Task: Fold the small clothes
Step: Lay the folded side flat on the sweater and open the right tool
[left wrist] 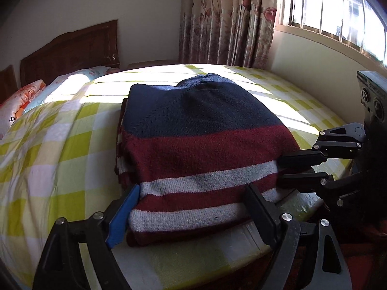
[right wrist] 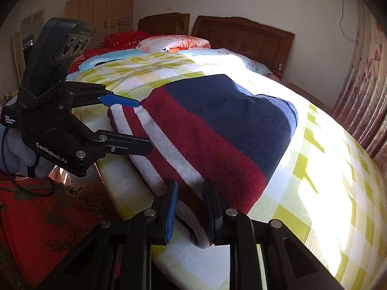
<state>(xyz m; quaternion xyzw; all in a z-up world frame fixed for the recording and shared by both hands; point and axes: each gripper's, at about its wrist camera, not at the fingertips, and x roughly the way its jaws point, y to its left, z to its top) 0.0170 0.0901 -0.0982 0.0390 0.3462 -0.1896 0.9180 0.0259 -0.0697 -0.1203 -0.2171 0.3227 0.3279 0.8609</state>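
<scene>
Sweater [left wrist: 203,145], folded, striped navy, maroon and white, lying on the checked bed [left wrist: 60,149] near its foot edge. Left of the sweater's hem: left tool [left wrist: 193,212], fingers spread wide across the folded hem, one at each side, released. At the sweater's right corner: right tool [right wrist: 191,207], clenched on a fold of the sweater's edge. Beyond the sweater: pillows [right wrist: 174,42] and headboard [right wrist: 244,36].

Bedspread [left wrist: 60,149] bare around sweater [left wrist: 200,140]; pillows [left wrist: 21,104] and headboard [left wrist: 72,48] block far end.
</scene>
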